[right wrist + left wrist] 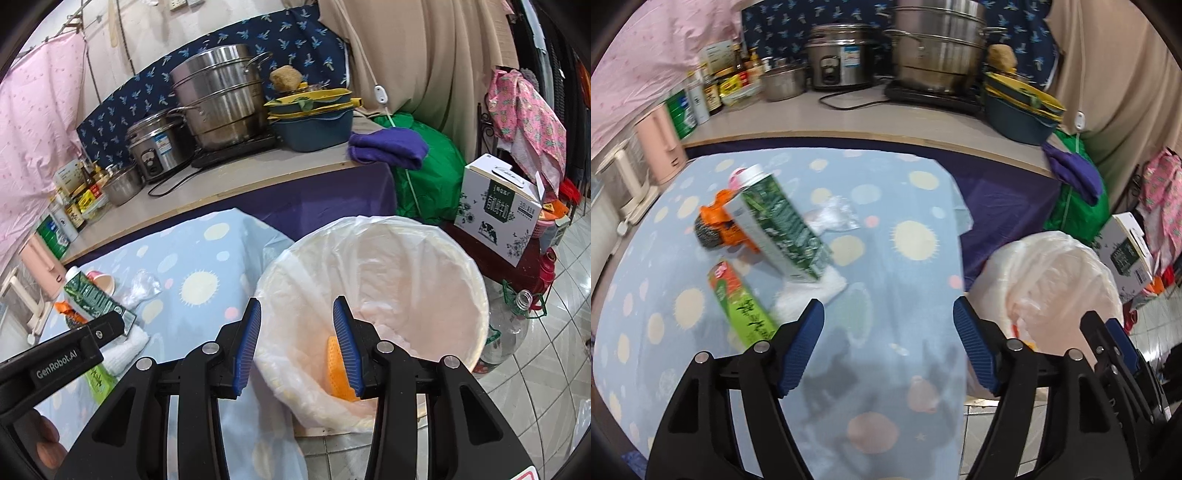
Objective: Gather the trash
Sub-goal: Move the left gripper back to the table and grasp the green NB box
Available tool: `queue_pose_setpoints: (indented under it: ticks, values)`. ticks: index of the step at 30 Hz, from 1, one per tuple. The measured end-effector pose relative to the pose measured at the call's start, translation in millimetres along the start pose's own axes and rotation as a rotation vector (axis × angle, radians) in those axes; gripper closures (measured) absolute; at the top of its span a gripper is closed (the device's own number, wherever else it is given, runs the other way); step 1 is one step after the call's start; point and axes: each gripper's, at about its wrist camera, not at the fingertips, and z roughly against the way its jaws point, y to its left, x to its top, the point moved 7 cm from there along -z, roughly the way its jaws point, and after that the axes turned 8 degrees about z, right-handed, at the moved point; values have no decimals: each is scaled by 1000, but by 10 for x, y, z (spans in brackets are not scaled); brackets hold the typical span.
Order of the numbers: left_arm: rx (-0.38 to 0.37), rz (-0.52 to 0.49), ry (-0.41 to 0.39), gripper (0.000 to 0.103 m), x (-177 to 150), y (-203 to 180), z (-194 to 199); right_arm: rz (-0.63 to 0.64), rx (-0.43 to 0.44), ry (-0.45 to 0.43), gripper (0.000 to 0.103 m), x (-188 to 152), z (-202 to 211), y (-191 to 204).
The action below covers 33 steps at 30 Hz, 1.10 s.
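A cloth-covered table (894,266) fills the near left. On its left part lies a heap: a tall carton (779,229) resting across a crumpled wrapper (720,225), a smaller carton (742,306) nearer, and a crumpled tissue (812,295) just right of it. A lined bin (373,295) stands right of the table. A counter (849,122) runs behind, bearing pots.

A steel stockpot (218,96) stands on the desk (236,177) by the back edge, a rice cooker (155,146) just left of it. Stacked blue and yellow basins (314,118) sit near the right corner, where a purple cloth (388,147) overhangs the edge
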Motion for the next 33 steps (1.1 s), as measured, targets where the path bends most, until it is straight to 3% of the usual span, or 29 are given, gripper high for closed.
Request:
queue_pose_setpoints:
  ticks: [4, 6, 14, 20, 28, 33]
  values:
    - [54, 47, 13, 32, 2, 291, -57, 25, 22, 17, 63, -51, -36, 196]
    - [93, 72, 8, 24, -8, 462, -91, 36, 32, 25, 63, -75, -56, 279]
    - [209, 180, 68, 21, -96, 1009, -352, 90, 76, 65, 63, -203, -165, 675]
    - [266, 224, 114, 20, -169, 1215, -528, 127, 94, 84, 63, -254, -225, 914]
    - [231, 269, 214, 21, -296, 1408, -766, 152, 107, 109, 63, -299, -333, 1092]
    - [206, 254, 245, 37, -417, 1588, -768, 170, 121, 129, 63, -342, -409, 1230]
